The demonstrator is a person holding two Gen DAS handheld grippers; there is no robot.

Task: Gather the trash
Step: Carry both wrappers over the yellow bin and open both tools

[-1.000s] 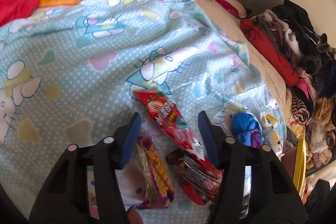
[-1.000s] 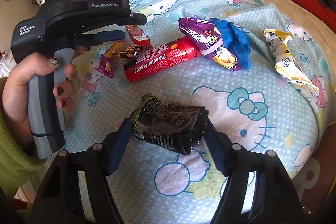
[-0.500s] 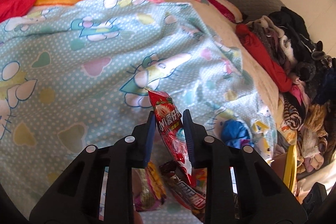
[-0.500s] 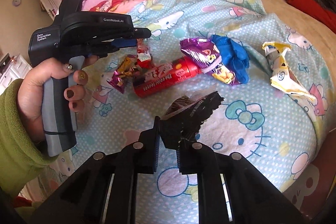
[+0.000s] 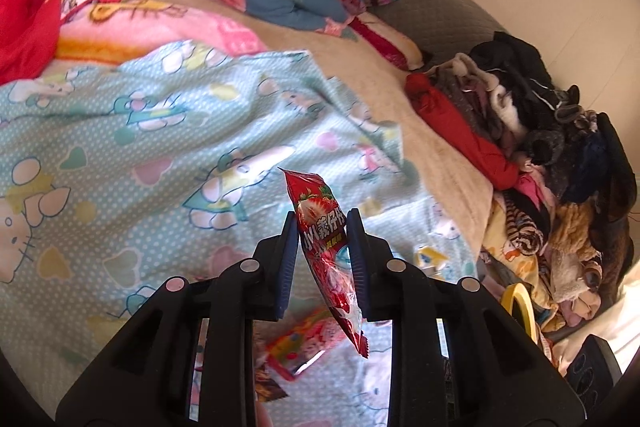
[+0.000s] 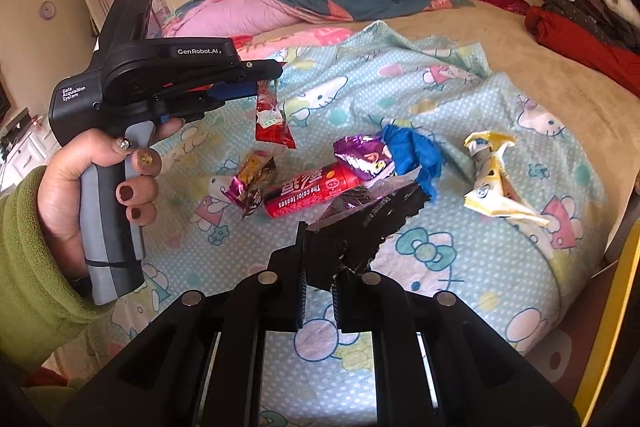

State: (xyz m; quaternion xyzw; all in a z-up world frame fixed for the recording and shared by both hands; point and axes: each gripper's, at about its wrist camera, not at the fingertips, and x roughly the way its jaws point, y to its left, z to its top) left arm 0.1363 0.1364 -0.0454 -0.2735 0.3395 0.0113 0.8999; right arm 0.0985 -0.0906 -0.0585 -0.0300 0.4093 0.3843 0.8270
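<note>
The right tool (image 6: 320, 259) pinches a crumpled black foil wrapper (image 6: 368, 223) above the bed's blue cat-print blanket (image 6: 460, 267). Beyond it lie a red cylindrical tube (image 6: 312, 193), a purple snack packet (image 6: 360, 157) and a yellow-white wrapper (image 6: 490, 179). Farther left, the left tool (image 5: 322, 227) clamps a red strawberry-print wrapper (image 5: 324, 227), which hangs clear of the blanket.

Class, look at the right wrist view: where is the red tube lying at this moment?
The red tube lies on the cartoon-print blanket near the view's centre, between the small gold-and-purple wrapper on its left and the purple wrapper at its right end.
</note>
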